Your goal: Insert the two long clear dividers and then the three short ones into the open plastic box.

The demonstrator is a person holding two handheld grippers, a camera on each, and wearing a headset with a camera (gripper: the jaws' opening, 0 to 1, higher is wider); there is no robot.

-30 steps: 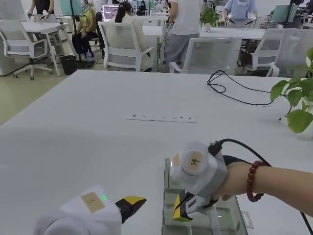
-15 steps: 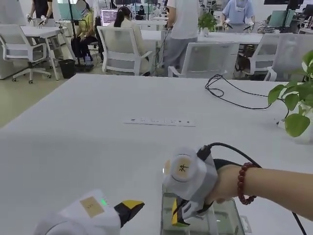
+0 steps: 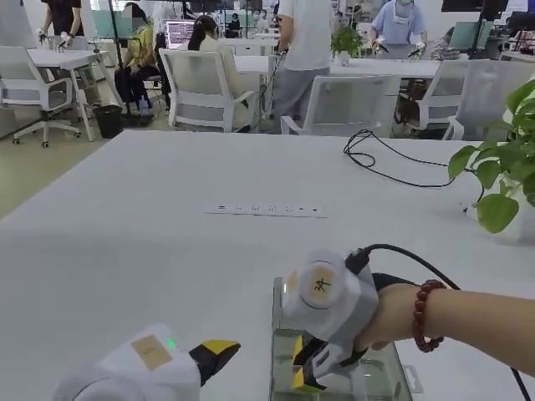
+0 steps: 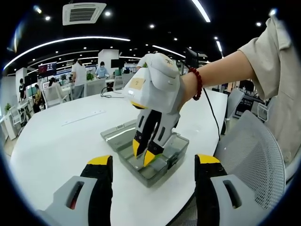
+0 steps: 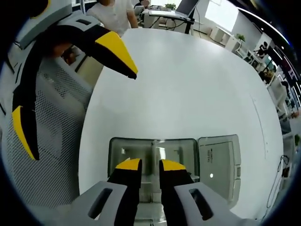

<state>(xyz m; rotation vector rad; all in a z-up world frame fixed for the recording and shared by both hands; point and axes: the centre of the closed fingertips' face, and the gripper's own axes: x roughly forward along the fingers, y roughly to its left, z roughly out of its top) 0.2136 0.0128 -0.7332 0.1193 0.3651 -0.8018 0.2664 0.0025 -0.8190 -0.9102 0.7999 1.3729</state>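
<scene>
Plastic box (image 5: 127, 150) lies open on the white table (image 3: 167, 251), likely light and slippery; thin clear dividers probably want a top-edge pinch. Right gripper (image 5: 149, 165) dips inside, jaws nearly together, grip impossible to tell; left gripper (image 4: 154, 160) gapes empty.

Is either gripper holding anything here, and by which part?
Left gripper: open, empty. Right gripper: jaws nearly together inside the open clear plastic box; whether they pinch anything cannot be told.
</scene>
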